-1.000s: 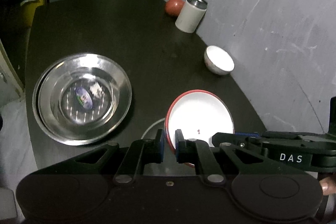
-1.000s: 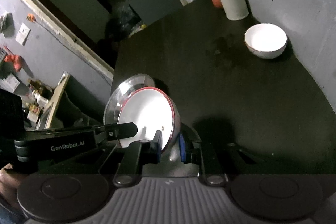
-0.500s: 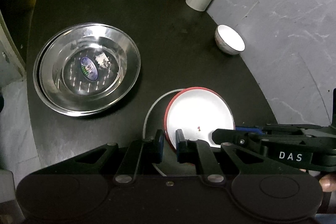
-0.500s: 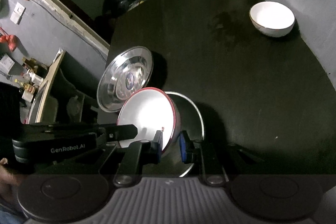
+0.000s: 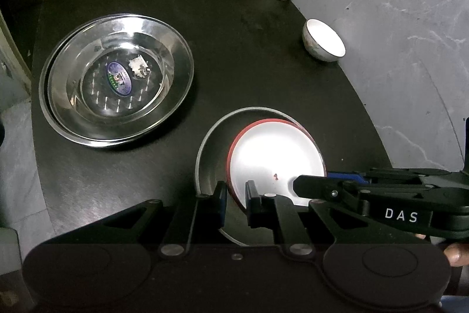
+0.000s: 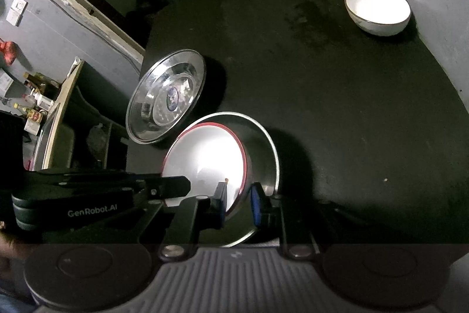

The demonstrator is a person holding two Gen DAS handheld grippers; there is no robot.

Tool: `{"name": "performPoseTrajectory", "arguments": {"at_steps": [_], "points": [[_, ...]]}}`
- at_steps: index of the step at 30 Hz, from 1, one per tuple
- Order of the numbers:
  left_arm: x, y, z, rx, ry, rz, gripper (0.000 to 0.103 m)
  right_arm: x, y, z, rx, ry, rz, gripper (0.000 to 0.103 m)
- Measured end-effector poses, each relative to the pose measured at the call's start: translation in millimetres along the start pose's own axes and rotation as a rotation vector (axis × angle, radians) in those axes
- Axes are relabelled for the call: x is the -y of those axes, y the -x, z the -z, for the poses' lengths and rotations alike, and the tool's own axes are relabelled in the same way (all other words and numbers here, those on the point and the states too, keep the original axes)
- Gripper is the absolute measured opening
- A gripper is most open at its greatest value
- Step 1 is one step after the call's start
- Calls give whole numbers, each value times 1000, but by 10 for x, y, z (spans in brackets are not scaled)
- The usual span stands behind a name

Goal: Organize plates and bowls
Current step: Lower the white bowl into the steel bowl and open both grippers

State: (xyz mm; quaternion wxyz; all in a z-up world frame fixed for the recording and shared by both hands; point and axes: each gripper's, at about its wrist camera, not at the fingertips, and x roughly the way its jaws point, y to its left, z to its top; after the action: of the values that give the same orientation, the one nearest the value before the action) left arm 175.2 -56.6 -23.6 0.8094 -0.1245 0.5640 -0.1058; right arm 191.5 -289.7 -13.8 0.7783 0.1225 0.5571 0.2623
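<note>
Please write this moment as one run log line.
left gripper: shut on red-rimmed plate | right gripper: shut on same plate | plate: over steel dish

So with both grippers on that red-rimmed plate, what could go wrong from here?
The left gripper and right gripper pinch only the red-rimmed plate's thin edge, so it could slip. It sits off-centre in the steel bowl, so releasing may leave it tilted. That bowl is near the table edge.

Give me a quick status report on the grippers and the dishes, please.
Left gripper and right gripper both shut on red-rimmed plate, held over steel dish. Steel bowls stacked at left. Nothing in the way.
</note>
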Motion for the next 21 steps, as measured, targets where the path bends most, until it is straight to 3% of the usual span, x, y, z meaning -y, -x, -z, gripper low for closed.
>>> {"name": "performPoseTrajectory", "arguments": {"at_steps": [21], "points": [[-16,-76,-21,-24,22,-16,16,27,-69,-19,-32,5,-11,23]]}}
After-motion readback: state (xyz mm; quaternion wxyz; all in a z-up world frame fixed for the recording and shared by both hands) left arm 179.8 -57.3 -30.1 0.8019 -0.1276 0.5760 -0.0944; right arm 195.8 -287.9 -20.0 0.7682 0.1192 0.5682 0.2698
